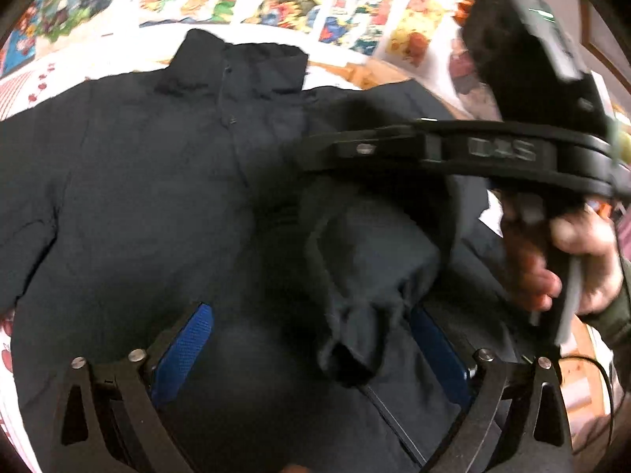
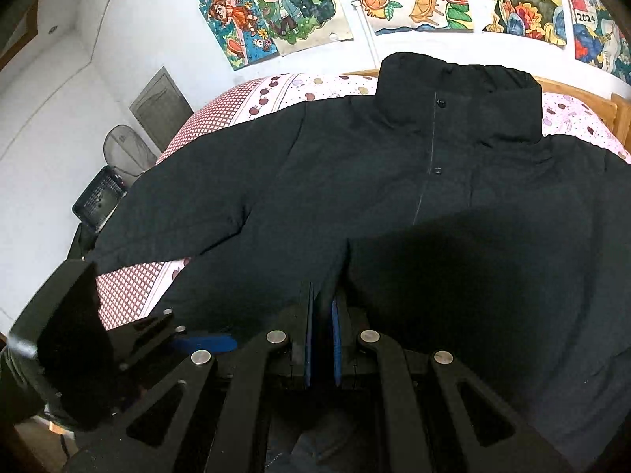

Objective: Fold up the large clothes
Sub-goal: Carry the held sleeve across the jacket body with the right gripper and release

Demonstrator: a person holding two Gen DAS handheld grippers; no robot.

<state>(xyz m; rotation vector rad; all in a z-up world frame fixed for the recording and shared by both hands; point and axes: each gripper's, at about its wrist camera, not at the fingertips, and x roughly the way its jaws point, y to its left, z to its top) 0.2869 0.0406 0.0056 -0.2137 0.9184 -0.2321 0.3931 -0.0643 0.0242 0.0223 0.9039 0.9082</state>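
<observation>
A large black padded jacket (image 2: 374, 181) lies face up on a bed, collar far, one sleeve stretched left. It also shows in the left wrist view (image 1: 138, 181). My right gripper (image 2: 321, 315) is shut on a fold of the jacket's cloth, lifted over the jacket's front; from the left wrist view it (image 1: 355, 276) hangs in front with the cloth bunched below it. My left gripper (image 1: 311, 339) is open, blue pads (image 1: 189, 339) wide apart, just above the jacket's lower front; it shows at the lower left of the right wrist view (image 2: 197, 345).
The bed has a pink patterned sheet (image 2: 276, 90) and a wooden frame (image 2: 591, 98). Colourful drawings (image 2: 284, 4) hang on the white wall behind. A fan (image 2: 126, 149) and a dark box (image 2: 98, 197) stand left of the bed.
</observation>
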